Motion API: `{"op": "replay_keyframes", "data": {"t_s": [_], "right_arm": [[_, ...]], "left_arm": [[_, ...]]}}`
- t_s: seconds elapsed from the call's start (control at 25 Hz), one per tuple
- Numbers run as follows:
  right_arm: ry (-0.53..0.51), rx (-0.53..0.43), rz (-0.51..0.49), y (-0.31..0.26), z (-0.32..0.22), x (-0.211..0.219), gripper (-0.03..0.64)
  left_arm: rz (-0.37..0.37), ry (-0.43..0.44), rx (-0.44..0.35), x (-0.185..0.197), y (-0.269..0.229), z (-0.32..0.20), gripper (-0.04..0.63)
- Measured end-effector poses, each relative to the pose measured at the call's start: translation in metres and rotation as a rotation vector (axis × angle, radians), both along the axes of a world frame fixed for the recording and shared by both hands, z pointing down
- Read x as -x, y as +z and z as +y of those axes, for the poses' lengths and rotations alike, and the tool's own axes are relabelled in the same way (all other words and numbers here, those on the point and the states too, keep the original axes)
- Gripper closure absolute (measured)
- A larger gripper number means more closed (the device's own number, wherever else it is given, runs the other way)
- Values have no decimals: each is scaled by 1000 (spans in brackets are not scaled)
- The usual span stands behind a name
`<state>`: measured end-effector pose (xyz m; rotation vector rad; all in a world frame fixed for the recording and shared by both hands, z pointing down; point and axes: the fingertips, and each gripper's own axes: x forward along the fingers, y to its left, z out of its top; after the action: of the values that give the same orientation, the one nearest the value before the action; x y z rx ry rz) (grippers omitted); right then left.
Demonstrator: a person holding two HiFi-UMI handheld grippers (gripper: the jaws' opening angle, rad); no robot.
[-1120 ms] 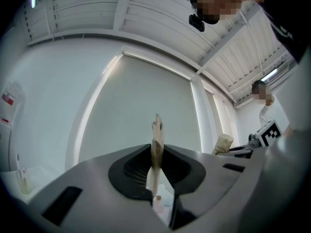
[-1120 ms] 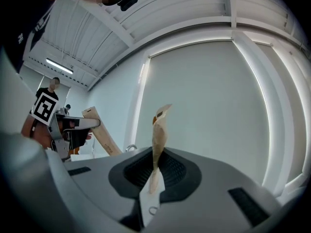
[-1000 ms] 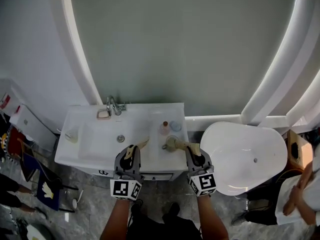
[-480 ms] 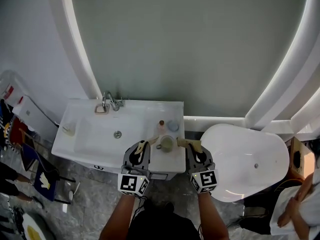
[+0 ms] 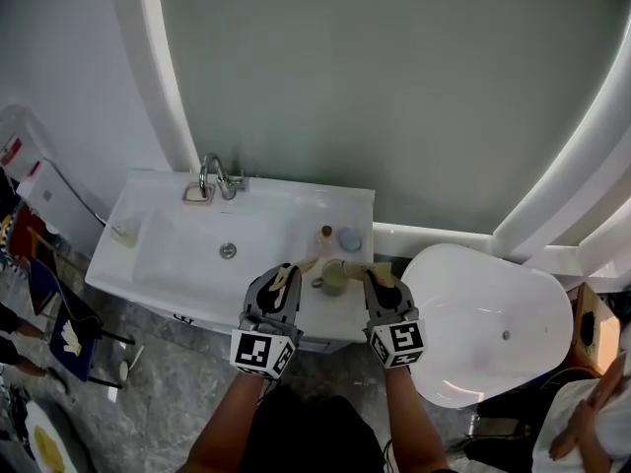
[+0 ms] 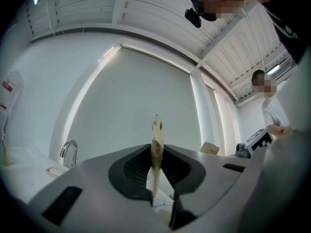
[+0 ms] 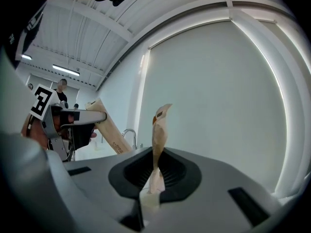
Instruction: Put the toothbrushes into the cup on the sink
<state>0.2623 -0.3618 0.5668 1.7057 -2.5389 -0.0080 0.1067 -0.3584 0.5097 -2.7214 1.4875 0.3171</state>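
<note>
2 toothbrushes (image 5: 301, 267) flanking cup (image 5: 333, 276), near sink (image 5: 187, 264) edge

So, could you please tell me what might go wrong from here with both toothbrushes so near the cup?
The left gripper and right gripper flank one small cup, so the left toothbrush and right toothbrush could clash at its mouth. The cup stands free on the sink; a sideways push might topple it toward the little bottle behind.
</note>
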Motion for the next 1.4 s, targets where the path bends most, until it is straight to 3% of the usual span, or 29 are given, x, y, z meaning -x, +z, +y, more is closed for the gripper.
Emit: {"op": "replay_keyframes", "data": {"t_s": [0.44,0.68,0.84,0.96,1.16,1.4], "right_arm": [[-18,143,47,87,-44,13,569],[-31,198,50,108,-49,15,569],[-25,168,7,105,-47,14,568],[-25,156,-16,102,-48,14,444],[-16,108,-24,89,-45,11,428],[39,-24,-97,48,-28,-9,387]], "left_arm": [[-5,-11,6,17,22,-11,529],[-8,-1,5,13,21,-12,529],[-5,5,10,12,21,-12,529],[-5,14,9,10,22,-14,529],[-6,26,15,3,23,-15,529],[-36,67,58,-20,41,-21,529]]}}
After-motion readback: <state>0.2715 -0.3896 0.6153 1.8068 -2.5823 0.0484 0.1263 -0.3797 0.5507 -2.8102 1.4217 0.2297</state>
